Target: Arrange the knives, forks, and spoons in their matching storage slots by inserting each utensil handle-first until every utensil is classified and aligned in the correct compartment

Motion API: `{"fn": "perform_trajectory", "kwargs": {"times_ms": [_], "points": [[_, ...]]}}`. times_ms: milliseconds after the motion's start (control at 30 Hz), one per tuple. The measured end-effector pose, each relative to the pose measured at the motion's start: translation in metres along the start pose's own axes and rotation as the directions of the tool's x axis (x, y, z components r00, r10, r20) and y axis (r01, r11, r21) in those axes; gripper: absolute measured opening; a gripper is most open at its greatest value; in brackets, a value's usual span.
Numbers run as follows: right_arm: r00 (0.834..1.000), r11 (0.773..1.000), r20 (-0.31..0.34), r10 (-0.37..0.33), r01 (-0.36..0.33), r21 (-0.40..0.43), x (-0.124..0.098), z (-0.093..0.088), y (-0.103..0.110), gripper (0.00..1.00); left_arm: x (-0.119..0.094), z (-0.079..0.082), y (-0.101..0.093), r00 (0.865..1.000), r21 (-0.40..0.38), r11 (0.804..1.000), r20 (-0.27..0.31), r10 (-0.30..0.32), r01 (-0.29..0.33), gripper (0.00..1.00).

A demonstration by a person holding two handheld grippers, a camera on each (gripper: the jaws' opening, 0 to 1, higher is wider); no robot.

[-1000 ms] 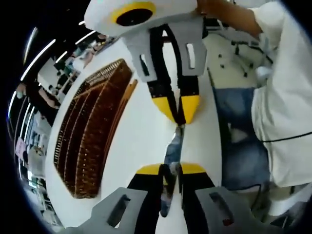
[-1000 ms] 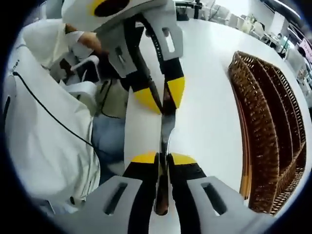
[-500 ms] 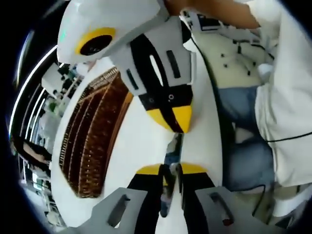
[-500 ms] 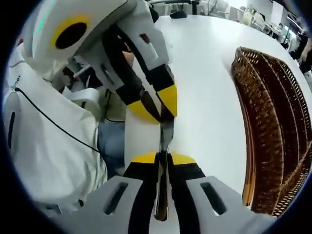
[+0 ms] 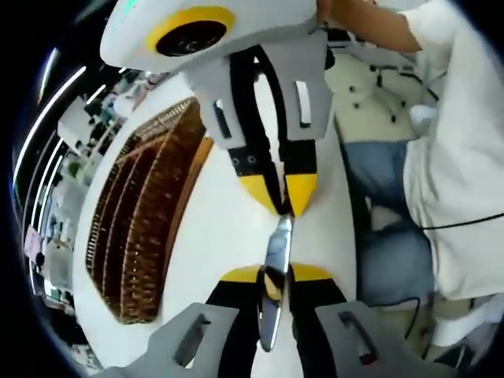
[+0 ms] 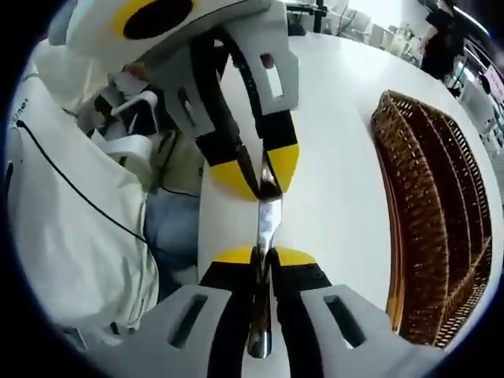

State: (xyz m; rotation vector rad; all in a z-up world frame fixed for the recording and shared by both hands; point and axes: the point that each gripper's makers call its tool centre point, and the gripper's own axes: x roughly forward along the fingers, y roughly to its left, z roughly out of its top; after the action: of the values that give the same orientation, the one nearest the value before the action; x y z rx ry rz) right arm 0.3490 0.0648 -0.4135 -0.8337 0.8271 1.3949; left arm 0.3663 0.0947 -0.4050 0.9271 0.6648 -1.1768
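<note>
Both tongs pinch one metal utensil [image 6: 263, 228] end to end: right gripper [image 6: 264, 256] at 6 o'clock, left gripper [image 6: 264, 183] at 12; release one before carrying it to the wicker tray [image 6: 441, 228] at 3 o'clock, handle leading.

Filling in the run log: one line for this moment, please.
left tongs: shut on utensil | right tongs: shut on utensil | both hold it over table | basket: no utensil visible

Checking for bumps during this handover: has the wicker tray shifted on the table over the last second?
No. The wicker tray still lies along the white table's far edge; only the camera swayed.
</note>
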Motion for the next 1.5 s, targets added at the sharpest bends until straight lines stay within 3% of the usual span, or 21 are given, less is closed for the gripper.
{"fn": "perform_trajectory", "kwargs": {"times_ms": [267, 467, 700, 1033, 1300, 1467, 1500], "points": [[1.0, 1.0, -0.005, -0.001, 0.001, -0.011, 0.001, 0.0, 0.0, 0.07, 0.001, 0.0, -0.005, 1.0, -0.003, 1.0, 0.014, -0.008, 0.008, 0.07], [1.0, 1.0, 0.001, -0.016, 0.016, -0.021, 0.001, 0.0, 0.0, 0.07, 0.001, 0.001, 0.0, 1.0, -0.012, 1.0, 0.008, -0.014, 0.014, 0.1], [1.0, 0.999, -0.003, -0.024, 0.024, -0.027, 0.001, 0.0, -0.001, 0.07, 0.004, 0.001, 0.003, 0.998, -0.034, 0.998, -0.031, -0.061, 0.06, 0.14], [1.0, 0.999, 0.008, -0.02, 0.02, -0.028, 0.001, 0.001, -0.001, 0.07, 0.006, 0.001, 0.004, 0.989, -0.1, 0.985, -0.044, -0.142, 0.137, 0.15], [1.0, 0.999, 0.024, -0.019, 0.02, -0.028, 0.001, 0.001, 0.0, 0.07, 0.008, 0.003, 0.0, 0.971, -0.188, 0.956, -0.042, -0.235, 0.224, 0.16], [0.999, 0.999, 0.03, -0.017, 0.018, -0.028, 0.0, 0.001, 0.0, 0.07, 0.008, 0.007, -0.002, 0.936, -0.322, 0.888, -0.011, -0.351, 0.329, 0.15], [0.999, 0.999, 0.034, -0.015, 0.016, -0.028, 0.0, 0.001, 0.0, 0.07, 0.01, 0.007, 0.001, 0.937, -0.316, 0.89, -0.013, -0.35, 0.328, 0.13]]}}
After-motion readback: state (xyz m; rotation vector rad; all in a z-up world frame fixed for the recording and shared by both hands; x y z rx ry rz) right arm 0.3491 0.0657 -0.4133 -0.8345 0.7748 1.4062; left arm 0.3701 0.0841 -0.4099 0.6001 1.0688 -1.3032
